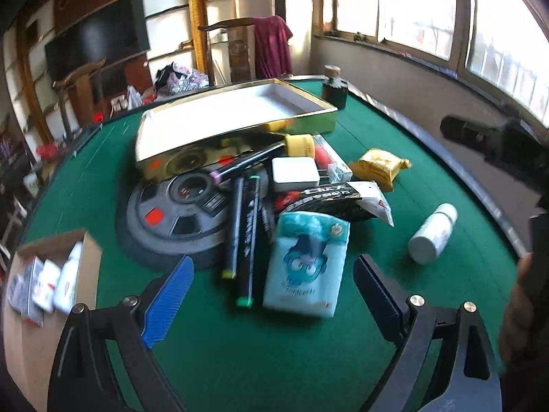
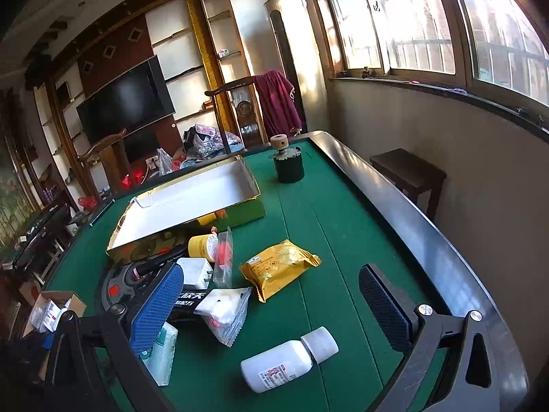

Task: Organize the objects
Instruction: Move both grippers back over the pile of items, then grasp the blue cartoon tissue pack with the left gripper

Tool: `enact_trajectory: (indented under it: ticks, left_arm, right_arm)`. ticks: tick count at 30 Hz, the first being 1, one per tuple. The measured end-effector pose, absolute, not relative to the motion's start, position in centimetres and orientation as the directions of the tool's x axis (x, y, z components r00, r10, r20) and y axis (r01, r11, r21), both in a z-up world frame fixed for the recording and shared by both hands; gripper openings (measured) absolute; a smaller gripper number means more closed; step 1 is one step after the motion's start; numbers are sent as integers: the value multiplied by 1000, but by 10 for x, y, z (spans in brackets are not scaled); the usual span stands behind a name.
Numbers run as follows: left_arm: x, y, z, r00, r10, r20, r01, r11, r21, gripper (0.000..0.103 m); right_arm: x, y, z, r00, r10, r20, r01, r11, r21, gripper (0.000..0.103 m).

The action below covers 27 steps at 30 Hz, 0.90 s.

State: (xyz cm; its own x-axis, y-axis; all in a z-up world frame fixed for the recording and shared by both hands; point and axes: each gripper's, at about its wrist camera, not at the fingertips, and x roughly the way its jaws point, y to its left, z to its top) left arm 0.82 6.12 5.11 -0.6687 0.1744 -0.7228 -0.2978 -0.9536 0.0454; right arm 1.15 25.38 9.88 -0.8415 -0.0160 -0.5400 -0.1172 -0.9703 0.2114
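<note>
Beside the open gold-rimmed white tray, propped on a grey weight plate, lie black markers, a pale-blue tissue pack, a yellow snack packet and, farther off, a toppled white plastic bottle.

Little can be read. The black packet carries large white Chinese characters, seemingly "天" in both views, with a smaller white line below that looks like "配方". The yellow packet has a small white badge and a line of dark print near its top edge that may say "CRACKERS", though it is too small to be sure. The white bottle bears a label with red and black print, illegible. The blue tissue pack shows a cartoon face and blurred script below it.
</note>
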Motion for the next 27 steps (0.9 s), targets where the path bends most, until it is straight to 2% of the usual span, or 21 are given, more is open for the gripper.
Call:
enact_trajectory:
  ticks: [3, 10, 14, 16, 18, 20, 27]
  left_arm:
    - [0, 74, 43, -678, 138, -722, -311, -944, 111, 93]
    - [-8, 96, 30, -637, 182, -749, -389, -915, 108, 90]
    - [-10, 106, 21, -598, 188, -779, -421, -901, 106, 70]
    - [-13, 104, 16, -586, 177, -791, -410, -906, 101, 47]
    - [-15, 97, 16, -571, 194, -798, -392, -918, 57, 41]
    - [-14, 87, 22, -565, 218, -796, -372, -928, 11, 39]
    - [12, 47, 49, -559, 332, -760, -317, -932, -173, 40]
  right_arm:
    - [12, 255, 98, -840, -33, -542, -112, -966, 233, 103]
    - [8, 258, 93, -826, -61, -560, -111, -957, 268, 103]
    - [7, 258, 91, -823, -62, -565, -115, -955, 273, 103]
    - [6, 258, 89, -821, -60, -568, -117, -955, 271, 103]
    - [4, 258, 88, -817, -58, -573, -120, -956, 268, 103]
    - [3, 259, 86, -813, -54, -579, -127, -956, 266, 103]
    - [-6, 267, 74, -781, -54, -622, -156, -948, 278, 103]
